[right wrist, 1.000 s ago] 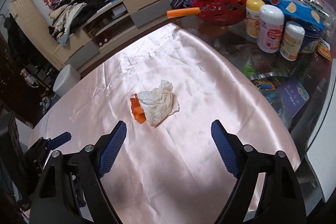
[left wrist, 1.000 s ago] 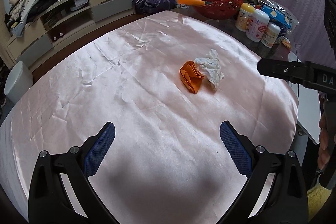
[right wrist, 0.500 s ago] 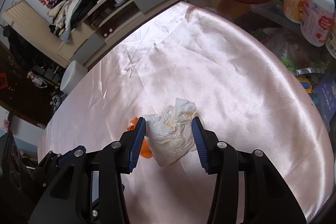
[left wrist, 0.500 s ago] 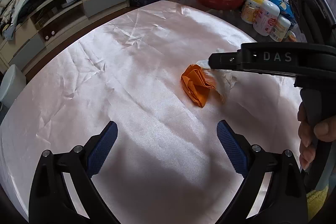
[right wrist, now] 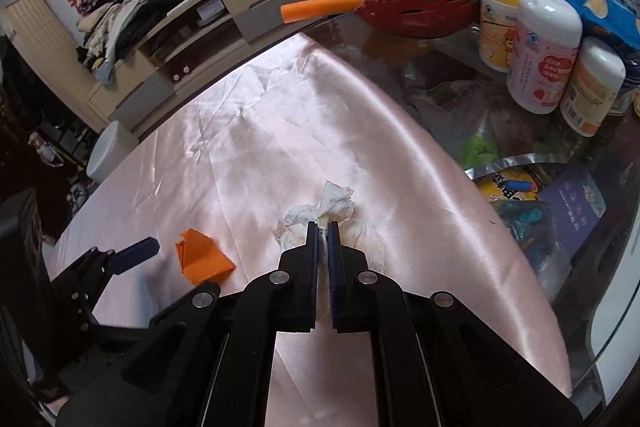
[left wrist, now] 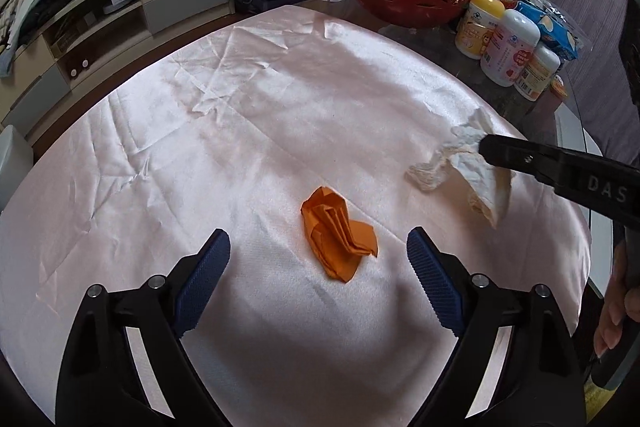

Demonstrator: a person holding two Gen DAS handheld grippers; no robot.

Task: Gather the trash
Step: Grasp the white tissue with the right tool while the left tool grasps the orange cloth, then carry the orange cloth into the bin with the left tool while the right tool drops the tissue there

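Crumpled white tissue [right wrist: 334,213] is pinched between the blue pads of the right gripper [right wrist: 323,227], whose jaws have just been closing and now stand almost together on it; paper bulges out ahead of the tips and to either side. In the left wrist view the same tissue [left wrist: 460,163] is seen at about 3 o'clock, hanging from the black finger of the right gripper [left wrist: 486,147], on which the letters "DAS" are read in white. Part of a hand [left wrist: 616,307] is seen at the right edge, at about 4 o'clock.

Folded orange paper [left wrist: 338,233] lies flat on the pink satin cloth [left wrist: 240,131], just ahead of the left gripper [left wrist: 318,247] and between the lines of its two fingers. The jaws of that gripper have just been closing slightly but are set wide apart, and nothing is touched by the pads.

At about 1 o'clock in the right wrist view, a red basket [right wrist: 432,7] and three white bottles [right wrist: 544,51] with printed labels are stood on the bare glass table [right wrist: 500,131]; the label writing is too small to be read
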